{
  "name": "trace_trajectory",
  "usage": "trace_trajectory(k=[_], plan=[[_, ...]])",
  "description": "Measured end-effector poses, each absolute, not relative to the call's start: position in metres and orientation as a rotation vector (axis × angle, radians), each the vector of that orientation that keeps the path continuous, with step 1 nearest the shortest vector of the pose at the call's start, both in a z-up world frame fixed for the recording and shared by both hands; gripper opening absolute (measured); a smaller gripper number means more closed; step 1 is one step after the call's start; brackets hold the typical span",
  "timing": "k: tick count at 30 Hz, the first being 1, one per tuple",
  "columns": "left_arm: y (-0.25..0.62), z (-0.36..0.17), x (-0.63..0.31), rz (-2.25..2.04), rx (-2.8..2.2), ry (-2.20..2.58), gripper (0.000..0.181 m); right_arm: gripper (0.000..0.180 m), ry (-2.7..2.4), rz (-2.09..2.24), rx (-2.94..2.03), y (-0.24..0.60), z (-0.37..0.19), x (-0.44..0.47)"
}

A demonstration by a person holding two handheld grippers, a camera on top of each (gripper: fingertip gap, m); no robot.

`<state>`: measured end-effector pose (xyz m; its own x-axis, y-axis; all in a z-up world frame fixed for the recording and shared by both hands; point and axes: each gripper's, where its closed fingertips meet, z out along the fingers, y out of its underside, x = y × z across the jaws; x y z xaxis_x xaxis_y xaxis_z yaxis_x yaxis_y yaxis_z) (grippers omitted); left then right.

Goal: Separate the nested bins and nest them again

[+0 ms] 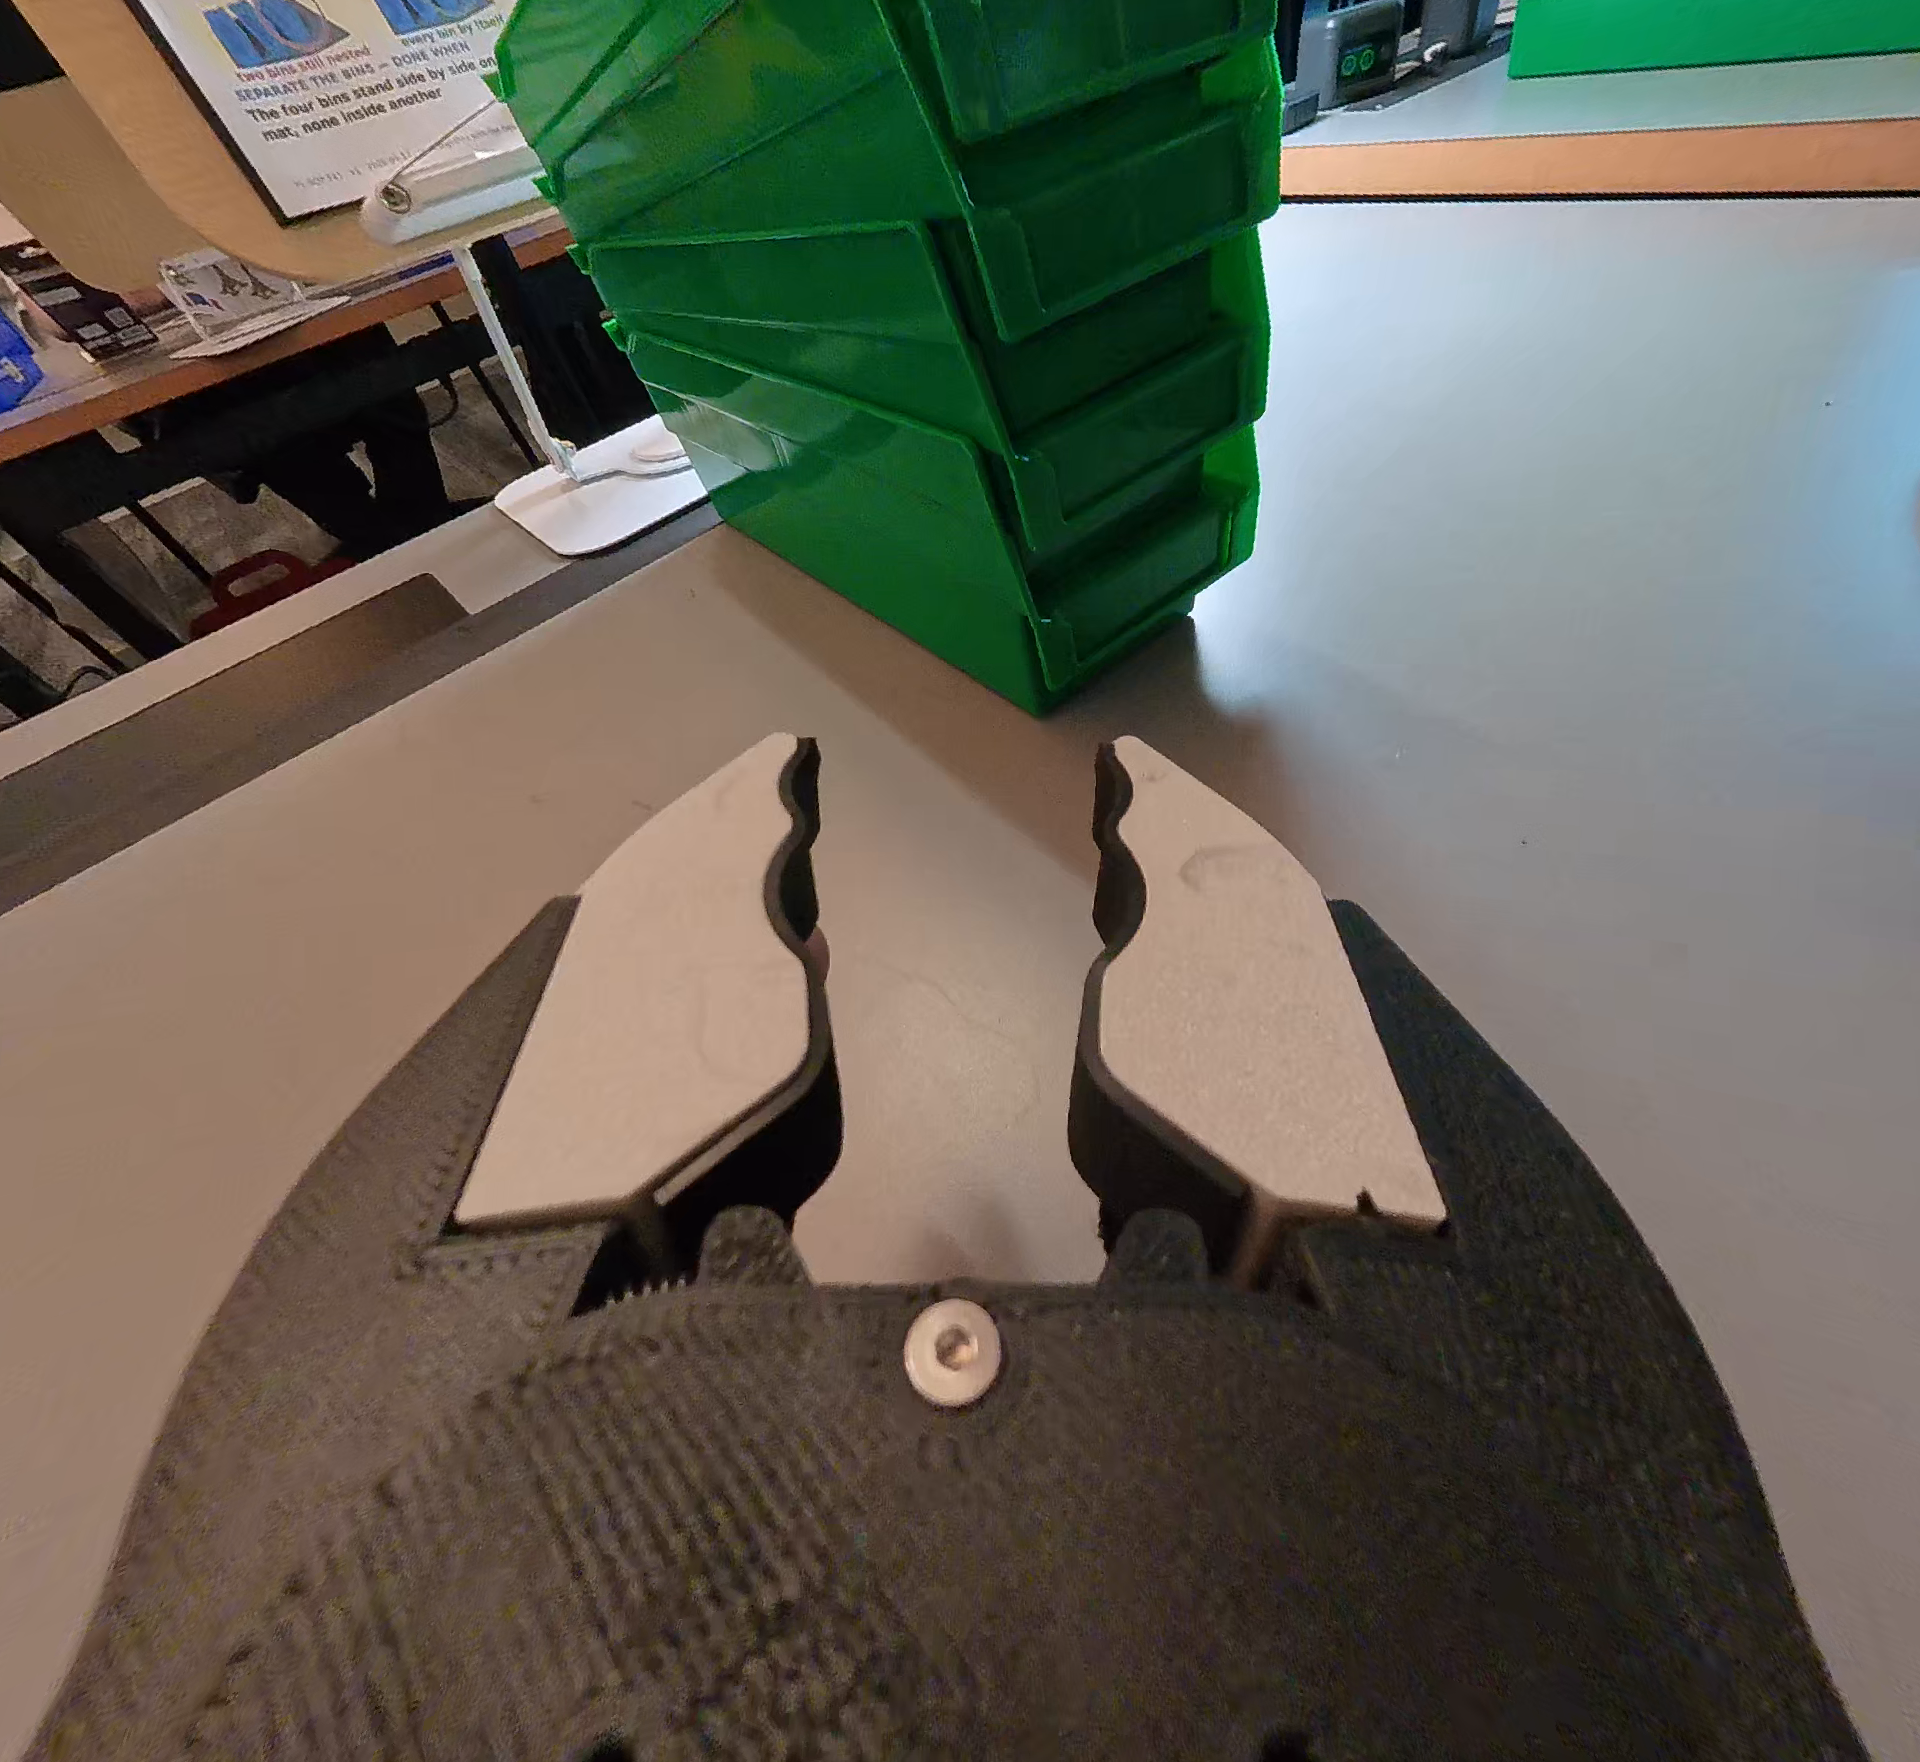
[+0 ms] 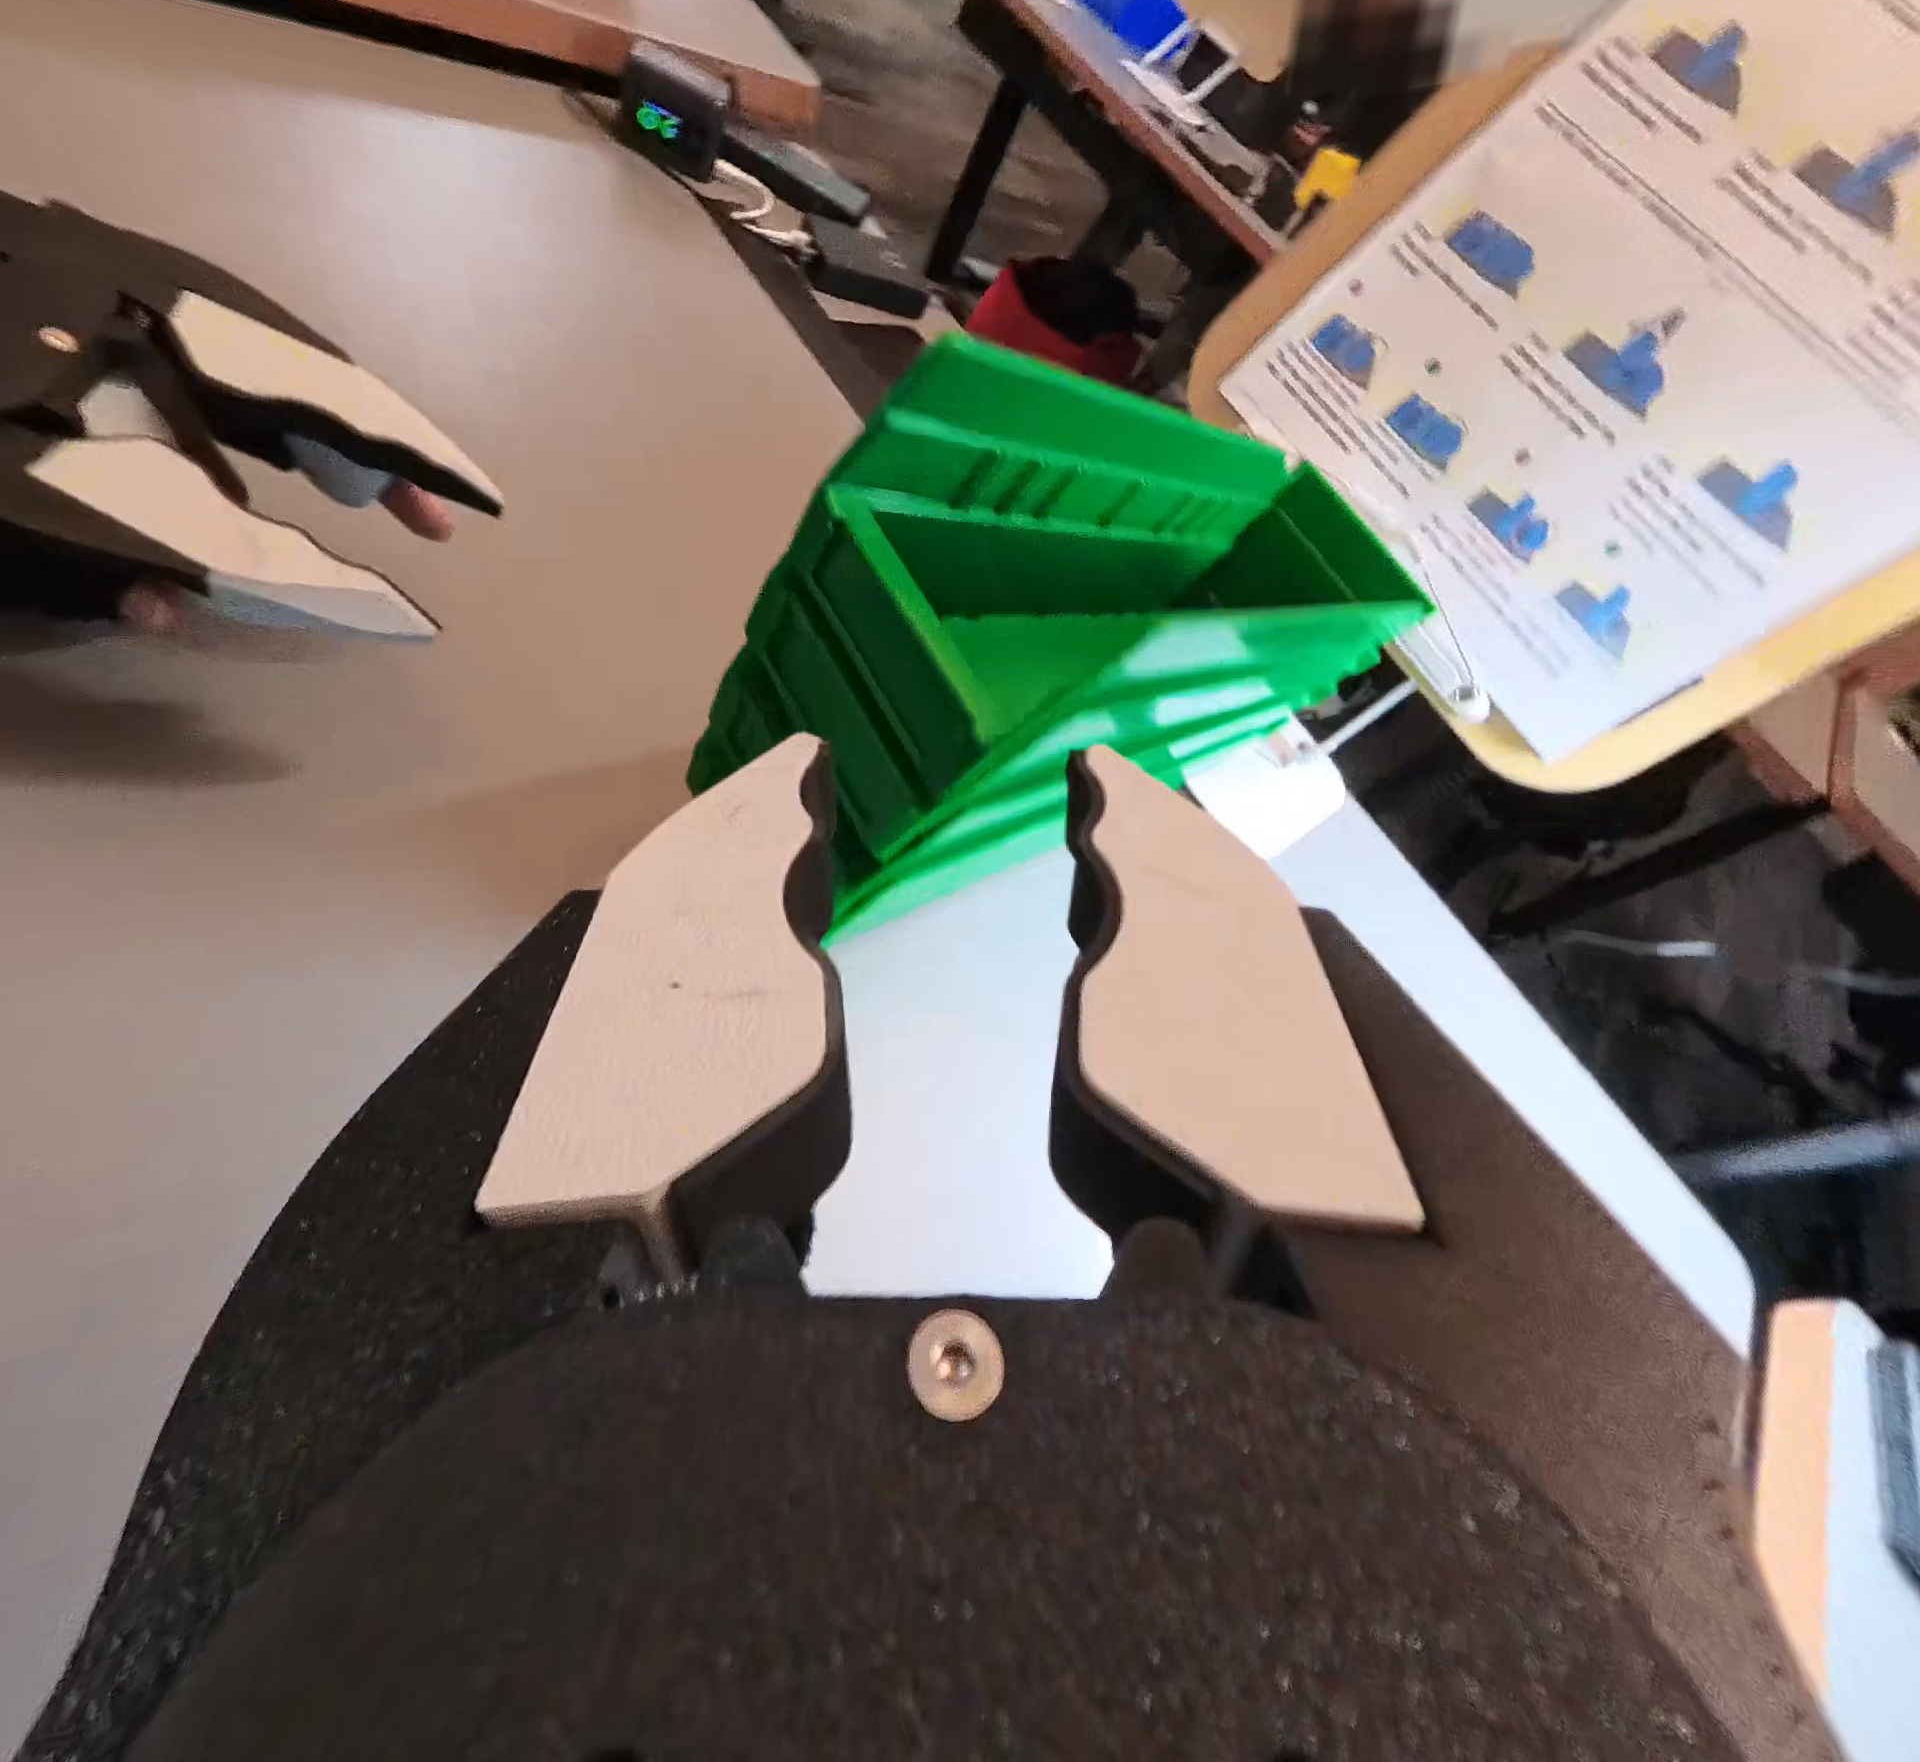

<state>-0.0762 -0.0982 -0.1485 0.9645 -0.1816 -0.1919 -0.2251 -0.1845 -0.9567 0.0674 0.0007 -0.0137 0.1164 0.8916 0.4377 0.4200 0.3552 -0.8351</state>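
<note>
Bins (image 1: 914, 278), green and nested in one stack, stand on the grey table (image 1: 1558, 569) just beyond the left gripper (image 1: 956, 767); both it and the right gripper (image 2: 945, 767) gape empty. Thin stiff plastic, probably light and slick: pinch the top bin's front lip.

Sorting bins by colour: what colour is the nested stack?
Bright green; the nested stack of bins shows best in the left wrist view.
</note>
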Motion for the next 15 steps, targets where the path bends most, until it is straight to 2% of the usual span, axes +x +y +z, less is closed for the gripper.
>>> trace_trajectory(k=[8,15], plan=[[-0.096,-0.152,-0.074,0.052,-1.775,0.312,0.051,0.053,-1.308,0.615,-1.425,0.033,-0.116,0.103],[-0.094,-0.150,-0.079,0.003,-1.752,0.256,0.051,0.063,-1.207,0.756,-1.444,0.033,-0.155,0.099]])
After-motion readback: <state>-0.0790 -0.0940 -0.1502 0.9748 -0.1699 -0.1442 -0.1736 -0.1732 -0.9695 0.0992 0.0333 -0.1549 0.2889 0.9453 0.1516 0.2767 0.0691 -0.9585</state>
